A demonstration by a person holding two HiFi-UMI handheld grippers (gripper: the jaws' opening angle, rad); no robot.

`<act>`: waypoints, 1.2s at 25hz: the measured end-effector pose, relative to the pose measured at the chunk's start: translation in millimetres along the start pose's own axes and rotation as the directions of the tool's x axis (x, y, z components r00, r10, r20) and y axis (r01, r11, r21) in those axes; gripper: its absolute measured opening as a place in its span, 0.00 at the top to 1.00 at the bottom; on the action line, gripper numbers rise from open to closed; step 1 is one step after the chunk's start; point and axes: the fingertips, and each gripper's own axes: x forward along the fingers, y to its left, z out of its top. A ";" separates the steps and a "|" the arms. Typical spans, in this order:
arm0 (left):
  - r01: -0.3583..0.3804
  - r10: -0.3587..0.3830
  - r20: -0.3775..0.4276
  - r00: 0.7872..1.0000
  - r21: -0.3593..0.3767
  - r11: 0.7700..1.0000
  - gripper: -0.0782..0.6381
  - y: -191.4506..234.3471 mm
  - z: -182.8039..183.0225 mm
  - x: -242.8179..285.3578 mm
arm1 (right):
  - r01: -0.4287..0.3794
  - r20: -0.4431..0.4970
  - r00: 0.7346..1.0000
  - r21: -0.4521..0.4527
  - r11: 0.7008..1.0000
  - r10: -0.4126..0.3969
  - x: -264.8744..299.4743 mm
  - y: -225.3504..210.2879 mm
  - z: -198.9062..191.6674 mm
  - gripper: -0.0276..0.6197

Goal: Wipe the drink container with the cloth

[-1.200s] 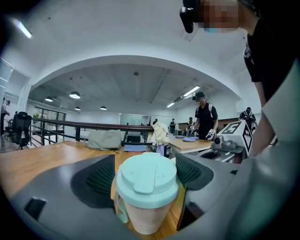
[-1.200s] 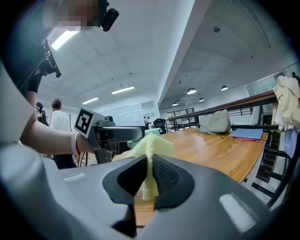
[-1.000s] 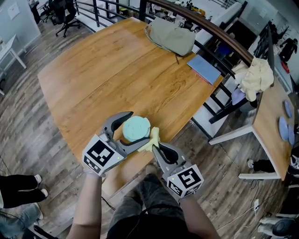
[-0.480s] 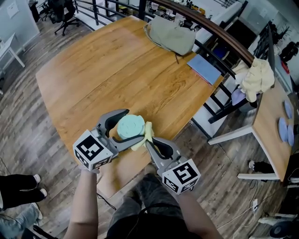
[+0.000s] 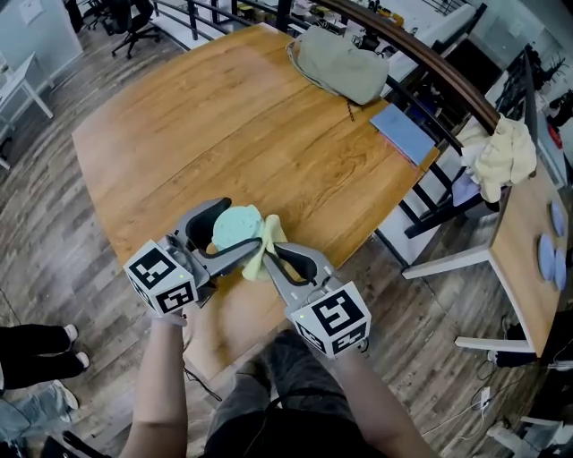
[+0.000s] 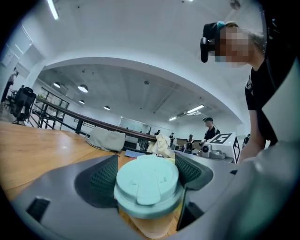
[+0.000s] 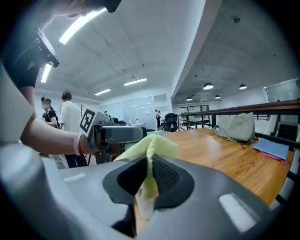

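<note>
Wood, warm-toned: table (image 5: 269, 134), filling the middle of the head view.

Surroundings, as I logged them:
- Olive fabric bag (image 5: 338, 64), slumped at the table's 1 o'clock end, closed, contents not visible.
- Blue folder (image 5: 403, 134), flat at the table's 2 o'clock edge, just beside the dark railing (image 5: 430, 63).
- Second table (image 5: 519, 241), at 3 o'clock across the floor gap, carrying a heap of pale fabric (image 5: 504, 154) at its far end.
- Office chair (image 5: 132, 20), at 11 o'clock, well apart from the table.
- A bystander's shoes (image 5: 54, 344), on the floor at 8 o'clock.
- Nothing lay between the bag and the grippers; that stretch of tabletop was bare wood.

Task items:
- Drink container (image 5: 237, 228), at the table's 6 o'clock edge: a cup with a mint-green lid pressed on and a pale tan body below it. The lid hid the contents. I could not tell whether its base rested on the wood.
- Left gripper (image 6: 147, 176): jaws spread wide and clasped round the drink container, one ribbed pad on each side under the lid.
- Cloth (image 7: 151, 152), pale yellow, bunched, touching the drink container's 4 o'clock side in the head view.
- Right gripper (image 7: 149, 177): jaws pinched tight on a fold of the cloth, whose free end fanned out past the fingertips toward the left gripper.
</note>
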 end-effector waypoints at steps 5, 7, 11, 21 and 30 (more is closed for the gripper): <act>-0.012 0.014 0.037 0.999 -0.061 0.998 0.36 12.4 1.3 -7.0 | -0.004 -0.033 0.999 -0.027 1.000 0.003 9.7 -0.7 -8.3 0.89; -0.012 0.015 0.043 0.999 -0.075 0.997 0.36 16.0 1.5 -8.4 | -0.005 -0.043 0.999 -0.018 1.000 0.004 11.6 -2.9 -15.8 0.89; -0.017 0.024 0.064 0.998 -0.101 0.995 0.36 21.1 1.8 -11.5 | 0.004 -0.058 0.998 0.011 1.000 -0.004 12.5 -7.1 -32.4 0.89; -0.009 0.020 0.089 0.996 -0.120 0.993 0.36 25.1 0.8 -15.9 | 0.034 -0.096 0.995 0.079 0.996 -0.027 8.7 -15.7 -70.3 0.90; 0.021 -0.013 0.097 0.995 -0.085 0.996 0.36 18.3 1.6 -15.6 | 0.067 -0.174 0.984 0.124 0.990 -0.044 1.7 -17.9 -107.2 0.90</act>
